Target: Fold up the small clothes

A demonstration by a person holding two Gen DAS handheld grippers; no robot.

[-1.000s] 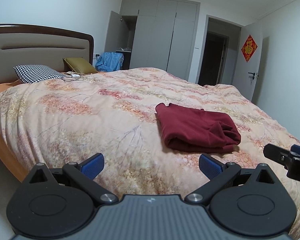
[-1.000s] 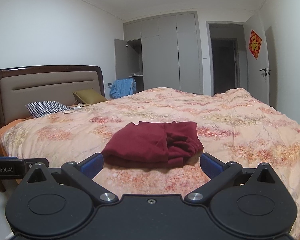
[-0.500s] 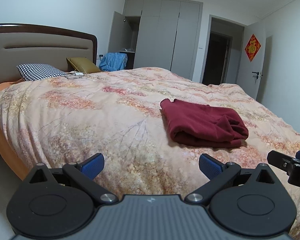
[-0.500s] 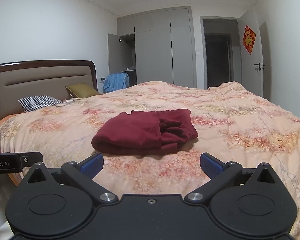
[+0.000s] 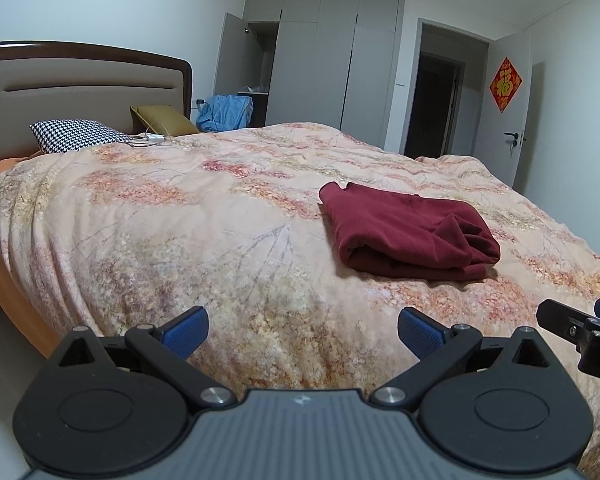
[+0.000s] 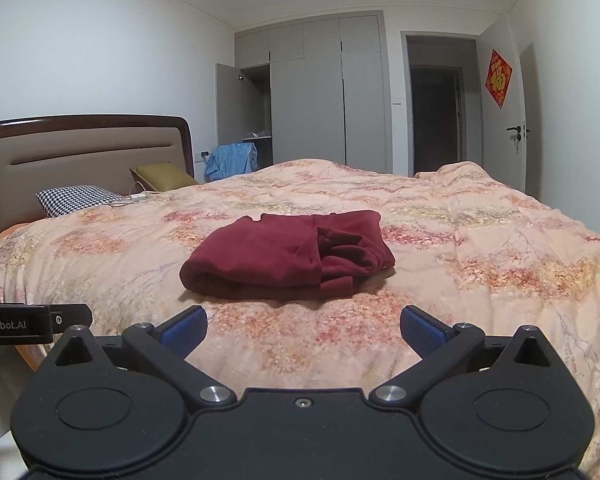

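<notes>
left gripper [image 5: 303, 330]: fingers spread wide, nothing between them; held off the near edge of the duvet, short of the garment and to its headboard side.
right gripper [image 6: 304, 330]: fingers likewise apart and empty; squared up on the garment, which sits just beyond its blue pads [image 6: 184, 328].
garment [image 6: 288, 256]: dark red, lying on the duvet [image 6: 480, 240] in a thick folded bundle; rounded fold edge faces the grippers, looser bunched layers on the side away from the headboard [image 6: 80, 160].
step in hand: looks like the fold is largely made; judged to be a check or a final tidy.
doing it well: if tidying, come in low, pinch only the loose bunched layers, not the duvet under them; tuck them flush with the bundle edge; the other gripper can press the rounded edge to stop it sliding.
risk: thick soft cloth may spring open when let go.
beyond the garment: houndstooth pillow [image 5: 76, 136] by the headboard, wardrobe [image 6: 324, 92] behind.
</notes>
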